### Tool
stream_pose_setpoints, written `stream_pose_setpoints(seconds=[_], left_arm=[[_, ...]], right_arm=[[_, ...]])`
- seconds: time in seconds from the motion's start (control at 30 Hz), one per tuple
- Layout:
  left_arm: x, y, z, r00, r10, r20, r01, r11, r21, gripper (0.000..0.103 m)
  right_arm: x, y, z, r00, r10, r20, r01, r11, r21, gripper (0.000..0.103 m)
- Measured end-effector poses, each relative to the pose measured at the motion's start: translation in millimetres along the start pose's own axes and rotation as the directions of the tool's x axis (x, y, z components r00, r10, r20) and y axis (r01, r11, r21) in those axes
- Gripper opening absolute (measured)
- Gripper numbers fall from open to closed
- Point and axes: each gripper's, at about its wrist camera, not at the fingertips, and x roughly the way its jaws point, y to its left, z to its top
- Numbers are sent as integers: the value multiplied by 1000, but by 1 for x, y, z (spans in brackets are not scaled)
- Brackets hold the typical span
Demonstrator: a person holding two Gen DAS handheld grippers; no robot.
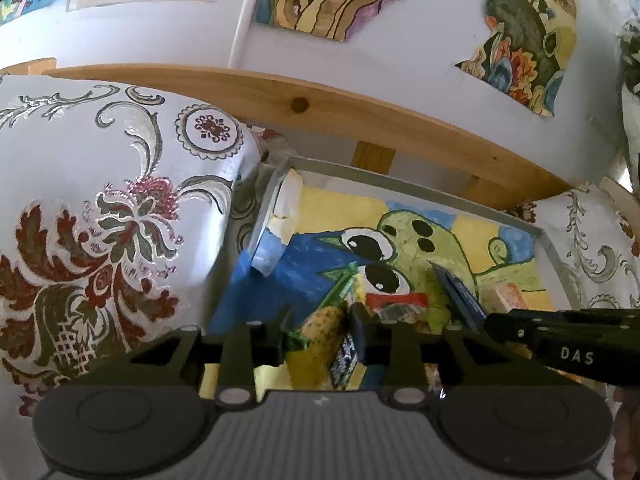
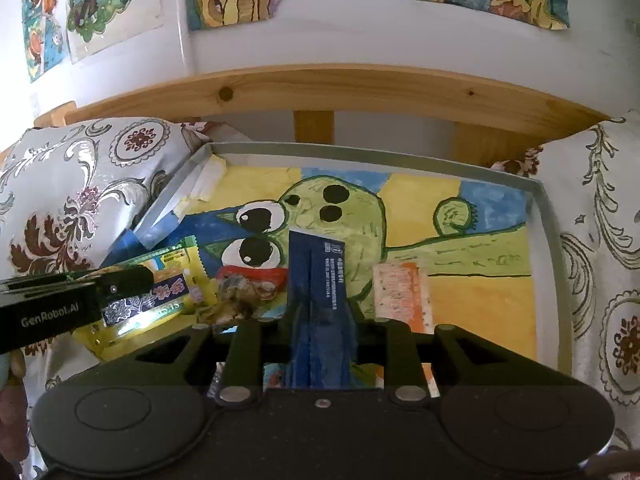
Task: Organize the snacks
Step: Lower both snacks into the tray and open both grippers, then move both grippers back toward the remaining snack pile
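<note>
Packs of snacks sit in a tray (image 2: pixel 400 152) with a thin grey rim and a painted paper on its floor.

We hold the left claw (image 1: pixel 322 340) low over the near left part of the tray. Its jaws are a little way apart, and the yellow pack (image 1: pixel 324 316) lies between them. We think the pads are not pressing on it, so it looks let go.

We hold the right claw (image 2: pixel 323 320) near the middle. The blue pack (image 2: pixel 320 272) fills the gap between its jaws, and we cannot tell if the pads press on it. This pack is long and flat. It points straight out from the claw toward the far rim, so we think pulling straight back would leave it lying that way.

The yellow pack is shiny and crinkly, with a green zigzag edge. The blue pack looks smooth and dull, with a seam down its middle. An orange pack (image 2: pixel 400 284) lies flat just to its right. A red wrapper (image 2: pixel 252 276) with brown crumpled bits lies between the yellow and blue packs.

Soft cloth (image 1: pixel 100 200) with swirls lies on both sides of the tray.
</note>
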Motion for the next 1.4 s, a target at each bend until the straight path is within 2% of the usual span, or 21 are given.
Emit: stream_pose_setpoints(seconds=[0.03, 0.1, 0.13, 0.2, 0.27, 0.5, 0.73, 0.93, 1.13, 1.4], left_arm=[[0, -1, 0, 1000, 5, -2, -5, 1000, 2, 42], [0, -2, 0, 1000, 18, 0, -18, 1000, 9, 59], [-1, -4, 0, 1000, 26, 5, -26, 1000, 13, 63], [-2, -6, 0, 999, 45, 15, -45, 999, 22, 78], [-5, -7, 0, 997, 68, 30, -68, 997, 21, 85], [-23, -10, 4, 992, 100, 78, -101, 995, 5, 100], [-51, -14, 6, 986, 127, 112, -129, 992, 12, 102], [-84, -16, -2, 982, 128, 141, -130, 992, 5, 102], [-114, -15, -13, 979, 124, 160, -123, 992, -19, 103], [-148, -14, -39, 981, 119, 156, -116, 993, -27, 103]], right_arm=[[-1, 0, 0, 1000, -1, 0, 1, 1000, 0, 27], [-3, 0, 0, 1000, -4, 4, 4, 1000, 1, 32], [-5, 0, 0, 1000, -5, 8, 5, 1000, 2, 35], [-9, -1, 0, 1000, -8, 16, 8, 1000, 3, 40], [-14, -2, 1, 1000, -12, 26, 12, 1000, 5, 44], [-39, -8, 2, 996, -25, 83, 24, 1000, 11, 63], [-78, -10, 0, 987, -27, 159, 26, 1000, 10, 83], [-113, -6, -14, 977, -18, 213, 18, 1000, 4, 96], [-146, 3, -34, 967, -22, 256, 27, 1000, -16, 101], [-184, 13, -59, 959, -25, 282, 35, 999, -30, 102]])
